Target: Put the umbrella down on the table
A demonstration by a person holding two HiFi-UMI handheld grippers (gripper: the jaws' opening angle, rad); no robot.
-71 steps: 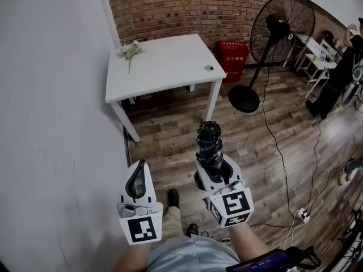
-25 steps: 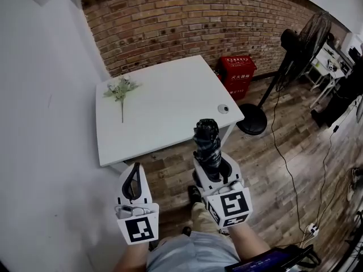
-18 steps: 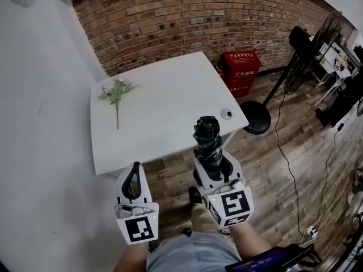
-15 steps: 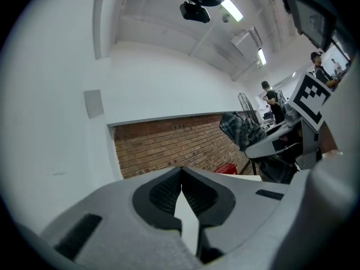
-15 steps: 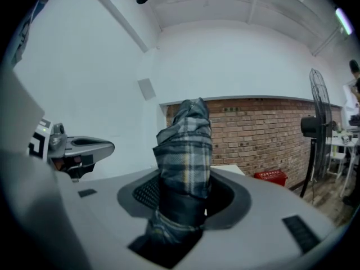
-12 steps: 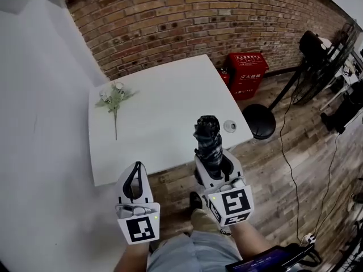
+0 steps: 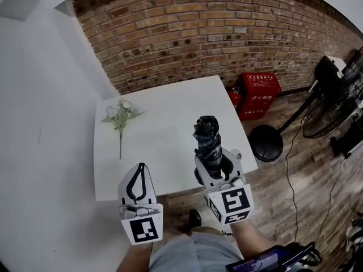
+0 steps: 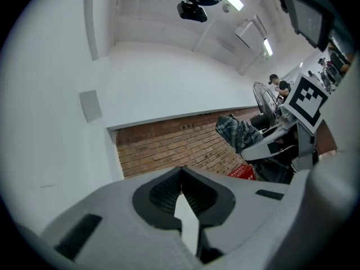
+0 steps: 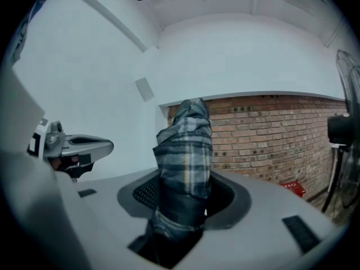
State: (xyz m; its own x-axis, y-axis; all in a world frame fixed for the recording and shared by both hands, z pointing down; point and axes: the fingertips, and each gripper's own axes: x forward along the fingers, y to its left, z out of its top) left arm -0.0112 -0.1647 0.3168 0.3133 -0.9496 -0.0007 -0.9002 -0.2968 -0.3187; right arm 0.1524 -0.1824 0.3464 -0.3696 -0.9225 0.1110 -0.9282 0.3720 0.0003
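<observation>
Brick wall (image 7: 215, 33) fills the far side of the room, and a white table (image 7: 170, 123) stands against it, right ahead of both sets of jaws. Your right gripper (image 7: 215, 169) is clamped on the umbrella (image 7: 207, 143) – a folded one in dark grey-blue plaid with pale lines, its cloth bunched and rumpled, with a darker band where the pads press on it. It sticks out well past the jaw tips, and in the head view its far end shows over the table top. Your left gripper (image 7: 139, 169) has its jaws closed together, tips touching, with nothing between them. A sprig of flowers (image 7: 120, 118) lies on the table beyond those left jaws. Red boxes (image 7: 261, 92) sit on the floor past the table, to the right of the umbrella. Compared with the earliest frame, the table was then far ahead across bare floor – now both grippers reach its near edge, and your grip on the umbrella looks the same.
</observation>
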